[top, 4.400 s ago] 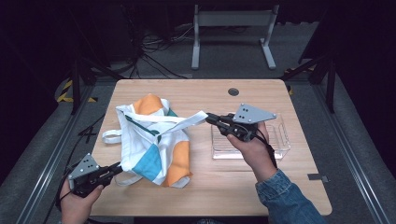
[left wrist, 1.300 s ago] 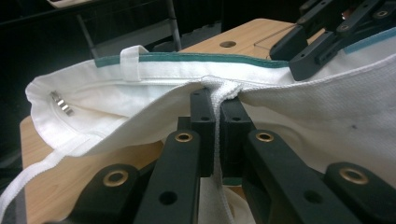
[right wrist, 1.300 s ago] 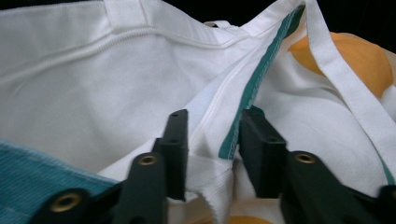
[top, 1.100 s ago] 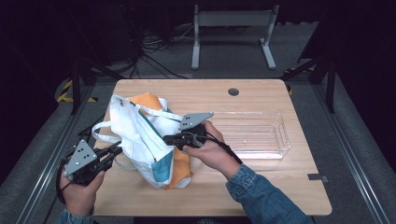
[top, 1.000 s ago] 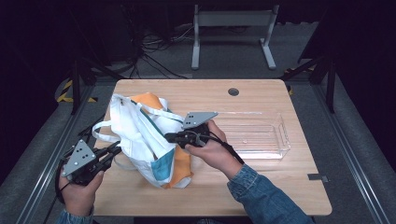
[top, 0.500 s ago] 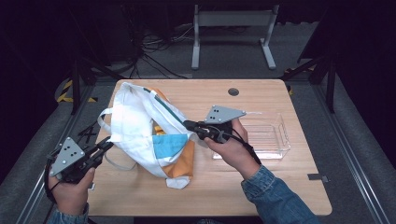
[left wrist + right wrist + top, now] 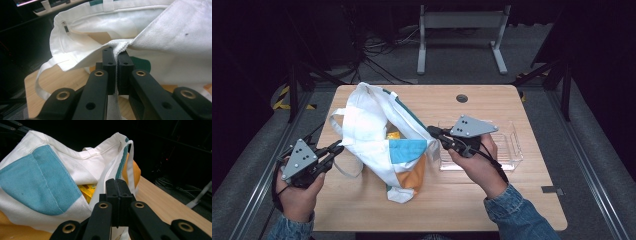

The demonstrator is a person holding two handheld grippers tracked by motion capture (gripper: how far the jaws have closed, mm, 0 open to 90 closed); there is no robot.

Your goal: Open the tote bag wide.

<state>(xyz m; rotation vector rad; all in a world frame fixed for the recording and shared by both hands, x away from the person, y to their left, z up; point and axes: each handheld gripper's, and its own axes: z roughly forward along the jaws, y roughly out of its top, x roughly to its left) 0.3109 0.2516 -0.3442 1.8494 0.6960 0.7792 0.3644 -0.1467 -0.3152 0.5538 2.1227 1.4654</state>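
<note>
I hold a claw in each hand, and both are clenched on the same cloth tote bag (image 7: 382,145), which hangs stretched between them above the wooden table (image 7: 512,200).

My left claw (image 7: 337,148) sits at the near left of the table. In the left gripper view its two black jaws are pressed together on a bunched fold of the bag's white rim (image 7: 120,46), with the fabric pinched right at the tips. A loose white handle strap (image 7: 41,82) droops below and to the left of that grip, over the wood.

My right claw (image 7: 433,132) is near the middle of the table, just in front of a clear plastic tray (image 7: 507,155) that lies flat on the wood to the right. In the right gripper view the jaws are closed tight on the bag's opposite edge, where the white cloth meets a green trim (image 7: 122,160).

The bag's mouth is pulled open between the two grips. Its side shows a blue panel (image 7: 37,180) and an orange panel (image 7: 412,177) near the bottom, which rests on the table. Inside the opening I can see something yellow (image 7: 87,191); I cannot tell what it is. The far part of the bag rises toward the table's back left corner.
</note>
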